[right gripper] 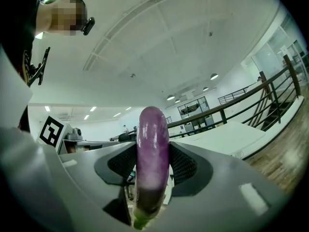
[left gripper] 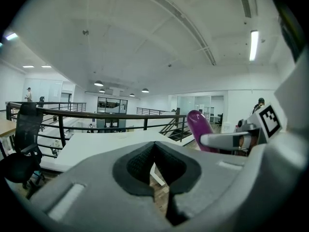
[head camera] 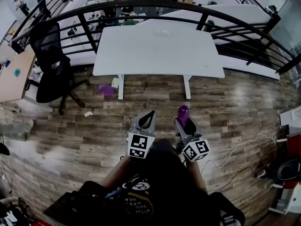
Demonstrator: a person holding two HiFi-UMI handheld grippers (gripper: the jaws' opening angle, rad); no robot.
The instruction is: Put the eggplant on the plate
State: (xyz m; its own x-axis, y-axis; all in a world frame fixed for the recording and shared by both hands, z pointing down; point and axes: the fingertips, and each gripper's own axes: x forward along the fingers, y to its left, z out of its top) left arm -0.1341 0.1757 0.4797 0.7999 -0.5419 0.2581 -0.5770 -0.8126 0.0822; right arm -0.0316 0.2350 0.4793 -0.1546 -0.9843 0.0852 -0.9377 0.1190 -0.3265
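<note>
A purple eggplant [right gripper: 152,158] stands upright between the pads of my right gripper [right gripper: 152,151], which is shut on it. In the head view the eggplant [head camera: 183,113] sticks up from the right gripper [head camera: 184,120] above the wooden floor, short of the white table [head camera: 141,55]. A pale plate [head camera: 162,33] lies near the table's far middle. My left gripper [head camera: 149,115] is beside the right one, shut with nothing held. The left gripper view looks past the left gripper [left gripper: 154,146] and shows the eggplant [left gripper: 199,128] at the right.
A black office chair [head camera: 51,62] stands left of the table. A small purple thing [head camera: 106,89] lies on the floor by the table's left leg. A black railing [head camera: 155,6] curves behind the table. A white cable [head camera: 235,149] trails on the floor at the right.
</note>
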